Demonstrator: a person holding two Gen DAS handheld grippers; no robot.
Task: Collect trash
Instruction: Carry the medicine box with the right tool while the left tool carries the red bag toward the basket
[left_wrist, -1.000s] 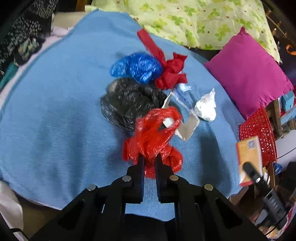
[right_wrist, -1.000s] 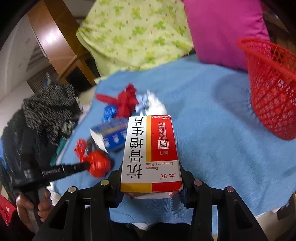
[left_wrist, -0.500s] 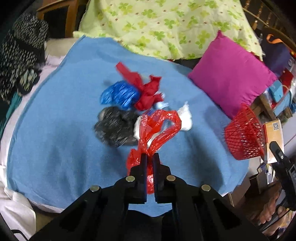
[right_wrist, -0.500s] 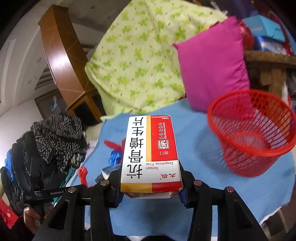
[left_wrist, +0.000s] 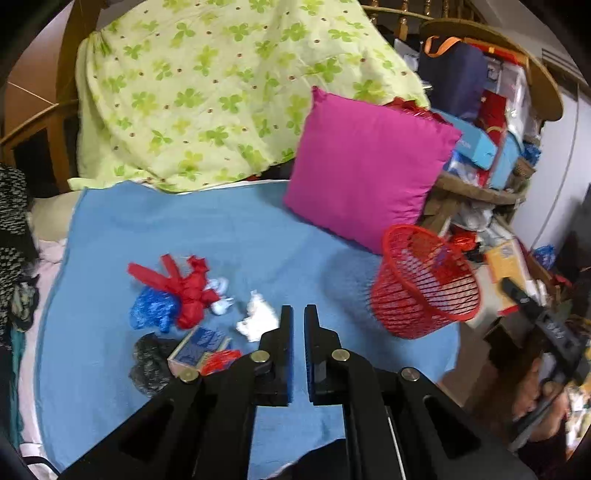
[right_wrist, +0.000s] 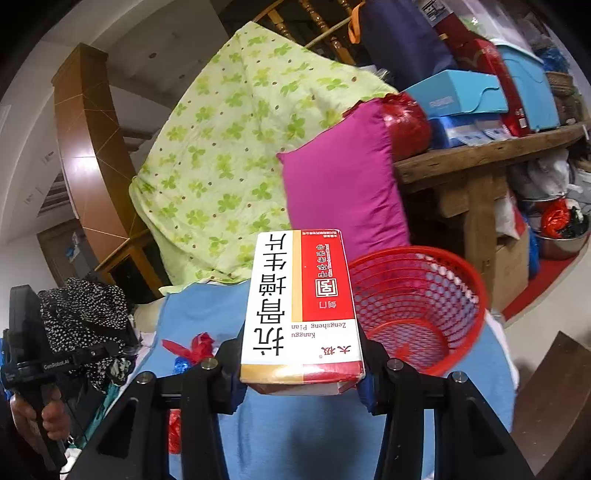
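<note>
Left gripper low centre, jaws just parted to a narrow gap with nothing between, right gripper clamped on a red-and-white medicine box mid-frame, red basket right of it, red bag on blue blanket lower left.

Left hand-held gripper low in the middle, jaws just opened a crack, nothing between them. Beyond, on the blue blanket: red plastic bag, blue bag, white wad, black bag, small blue box at near left. Red mesh basket tilted at right, just beside a magenta pillow. Green-patterned quilt far behind.
</note>
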